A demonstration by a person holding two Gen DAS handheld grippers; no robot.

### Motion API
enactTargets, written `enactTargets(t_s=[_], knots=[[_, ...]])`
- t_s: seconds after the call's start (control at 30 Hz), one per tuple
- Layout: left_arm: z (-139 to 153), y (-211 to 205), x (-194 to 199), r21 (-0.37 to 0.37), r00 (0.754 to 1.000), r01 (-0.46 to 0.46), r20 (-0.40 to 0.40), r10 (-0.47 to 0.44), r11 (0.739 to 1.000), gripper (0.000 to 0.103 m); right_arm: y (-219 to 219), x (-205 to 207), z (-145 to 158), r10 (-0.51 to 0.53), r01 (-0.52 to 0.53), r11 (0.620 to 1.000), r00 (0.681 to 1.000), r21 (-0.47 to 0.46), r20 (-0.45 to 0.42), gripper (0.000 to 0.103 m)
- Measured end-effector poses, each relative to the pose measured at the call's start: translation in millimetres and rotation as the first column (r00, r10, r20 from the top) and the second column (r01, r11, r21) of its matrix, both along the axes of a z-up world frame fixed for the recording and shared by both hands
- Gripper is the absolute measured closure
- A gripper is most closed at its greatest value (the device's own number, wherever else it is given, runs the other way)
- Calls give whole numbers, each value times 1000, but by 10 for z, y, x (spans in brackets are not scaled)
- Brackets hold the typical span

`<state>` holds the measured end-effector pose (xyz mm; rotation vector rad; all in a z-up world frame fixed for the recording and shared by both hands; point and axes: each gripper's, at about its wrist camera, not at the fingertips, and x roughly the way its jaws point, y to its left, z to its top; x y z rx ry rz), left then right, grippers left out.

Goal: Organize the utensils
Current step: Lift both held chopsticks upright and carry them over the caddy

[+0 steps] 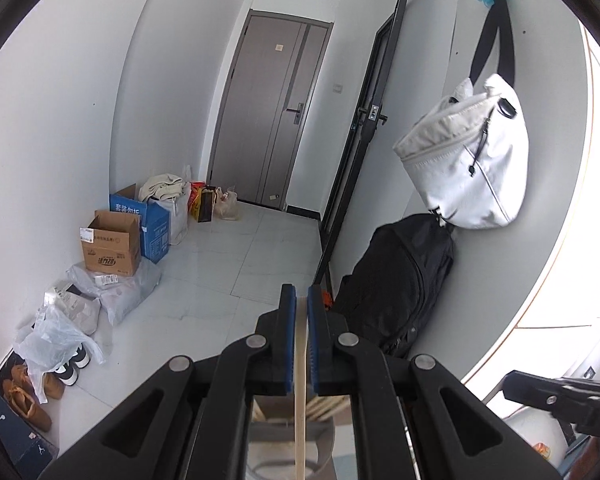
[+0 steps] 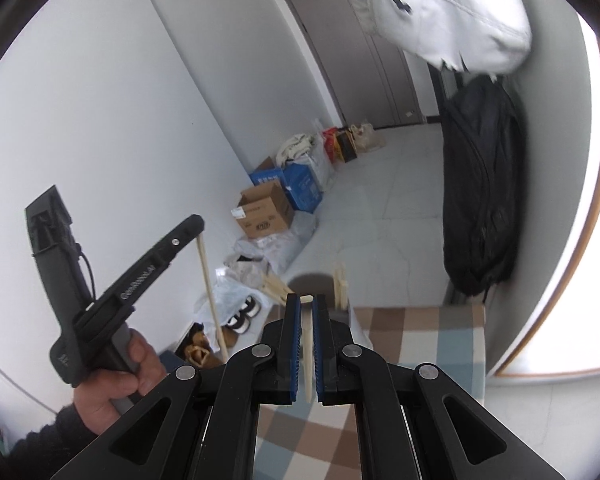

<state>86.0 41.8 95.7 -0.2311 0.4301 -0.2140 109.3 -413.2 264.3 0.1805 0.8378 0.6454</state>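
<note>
**Q:** Left claw [image 1: 301, 300]: what does it show?

**A:** Its blue pads are pressed together on a pale wooden chopstick [image 1: 300, 392], which runs down between them and out past the bottom edge of my left wrist view. From my right wrist view the same stick [image 2: 211, 296] hangs from the claw tip [image 2: 198, 227] and slants down. A person's hand [image 2: 120, 380] grips that claw's handle.

**Q:** And the right claw [image 2: 307, 300]?

**A:** It pinches a second chopstick [image 2: 308, 356]. The rounded end of that stick shows just above the pads; the shaft passes down between them.

**Q:** Where are the other utensils?

**A:** More pale chopsticks [image 2: 342, 286] stand in a round container [image 2: 312, 280] just beyond the right claw's tip, some of them fanning to the left. The container sits at the far end of a table under a checked cloth [image 2: 420, 344] of brown, blue and white.

**Q:** What surrounds this?

**A:** A white bag [image 1: 472, 160] hangs on the wall by a black strap, above a black backpack [image 1: 400, 280] standing on the tiled floor [image 1: 236, 264]. Cardboard boxes [image 1: 112, 248], plastic bags and shoes [image 1: 28, 396] line the opposite wall. A grey door [image 1: 268, 108] closes the far end.
</note>
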Motion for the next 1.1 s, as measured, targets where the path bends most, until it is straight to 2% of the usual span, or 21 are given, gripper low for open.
enactTargets(t_s=[0.2,0.37,0.67,0.77,0.87,1.0,1.1], knots=[[5,47,360,-30,999,-25,31,26,999,101,214,387,279,3,-2,1000,998,-13,65,98],[-72,54,556,-24,998,-25,60,26,999,101,389,739,247,7,-6,1000,998,-16,59,98],[-325,125,740,-23,995,6,95,-3,1000,101,670,1108,-83,30,-27,997,998,-65,47,98],[-404,194,669,-75,986,61,161,-48,995,101,707,1153,-260,45,-42,996,998,-83,34,98],[-488,229,635,-90,985,76,161,-60,993,101,797,1137,-406,67,-64,991,998,-114,23,98],[-591,209,571,-29,986,69,155,-64,997,101,824,1110,-616,72,-67,985,997,-161,28,98],[-614,189,503,6,983,84,166,-84,996,101,795,1102,-727,67,-67,987,998,-145,-3,98]])
